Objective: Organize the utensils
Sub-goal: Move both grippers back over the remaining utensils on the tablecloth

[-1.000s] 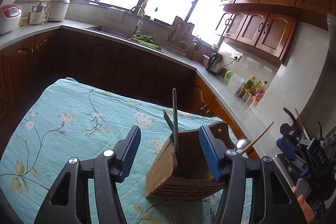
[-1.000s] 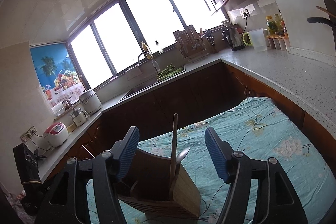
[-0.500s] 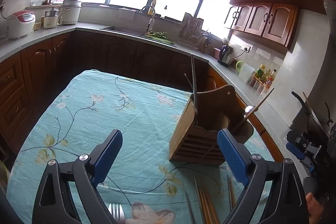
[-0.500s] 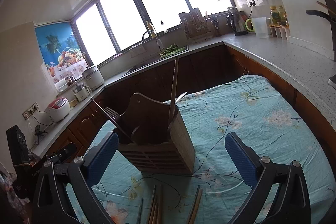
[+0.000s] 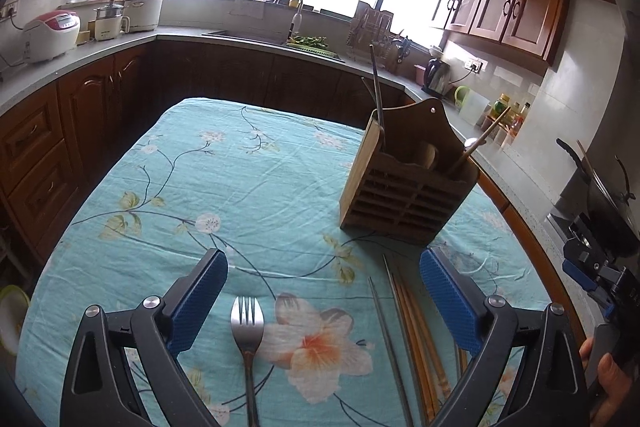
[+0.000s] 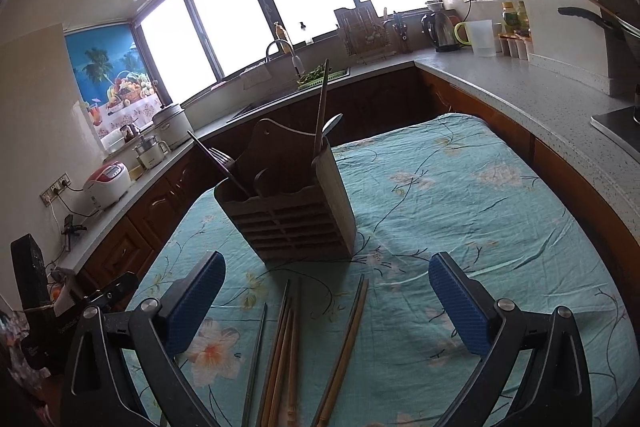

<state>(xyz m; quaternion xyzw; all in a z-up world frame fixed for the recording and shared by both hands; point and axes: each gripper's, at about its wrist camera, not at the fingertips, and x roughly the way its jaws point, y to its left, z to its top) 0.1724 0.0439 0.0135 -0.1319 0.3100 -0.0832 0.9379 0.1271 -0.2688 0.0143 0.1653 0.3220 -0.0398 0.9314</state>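
Observation:
A wooden utensil holder (image 5: 404, 187) stands on the teal flowered tablecloth (image 5: 200, 187); it also shows in the right wrist view (image 6: 292, 211). It holds a dark chopstick, a fork, a spoon and a wooden stick. A metal fork (image 5: 247, 331) lies on the cloth between my left gripper's fingers. Several chopsticks (image 5: 412, 331) lie beside it; they also show in the right wrist view (image 6: 288, 343). My left gripper (image 5: 324, 299) is open and empty above the cloth. My right gripper (image 6: 326, 307) is open and empty above the chopsticks.
Dark wood cabinets and a grey counter (image 5: 80, 47) ring the table. On the counter stand a rice cooker (image 5: 52, 33), a kettle (image 6: 442, 27) and bottles (image 5: 508, 107). A sink with a tap (image 5: 288, 7) sits under the window. A stove with a pan (image 5: 600, 187) is at the right.
Both grippers have drawn back and up from the holder and opened wide. The fork and chopsticks on the cloth have come into view.

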